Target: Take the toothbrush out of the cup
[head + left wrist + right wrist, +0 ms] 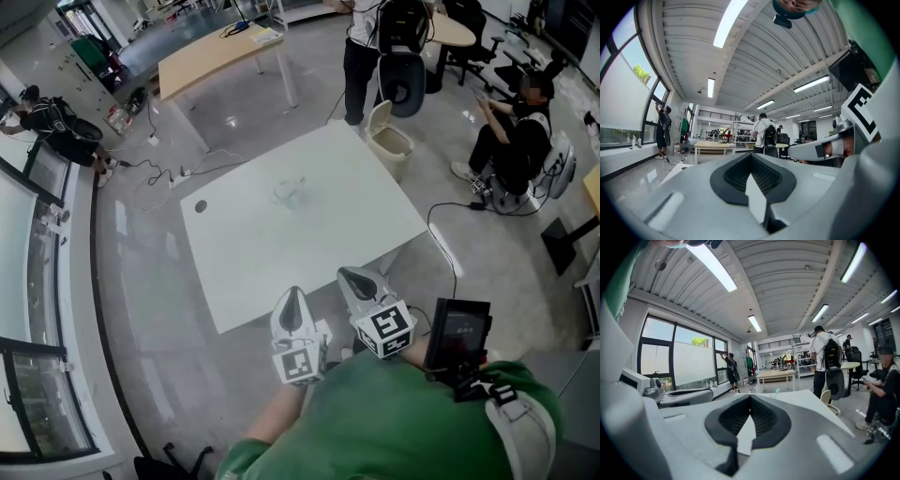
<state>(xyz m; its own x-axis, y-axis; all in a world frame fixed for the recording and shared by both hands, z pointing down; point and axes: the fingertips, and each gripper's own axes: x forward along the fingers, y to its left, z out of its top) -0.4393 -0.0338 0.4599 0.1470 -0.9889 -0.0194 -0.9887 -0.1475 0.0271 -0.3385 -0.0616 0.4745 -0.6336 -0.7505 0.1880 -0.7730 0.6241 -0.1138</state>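
A clear cup (291, 194) with a pale toothbrush in it stands near the middle of the white table (328, 234), faint in the head view. In the right gripper view only the toothbrush's teal tip (777, 392) shows above the jaws. My left gripper (292, 302) and right gripper (354, 277) are held side by side close to my body at the table's near edge, well short of the cup. Both point toward the table. In each gripper view the dark pads meet at the tips, left gripper (751, 155) and right gripper (750, 397), with nothing held.
A small dark round spot (200, 206) marks the table's left part. Beyond the far corner stands a beige bin (389, 141). A person stands (361, 56) at the back and another sits (516, 131) at the right. A wooden table (225, 56) and floor cables (169, 173) lie farther off.
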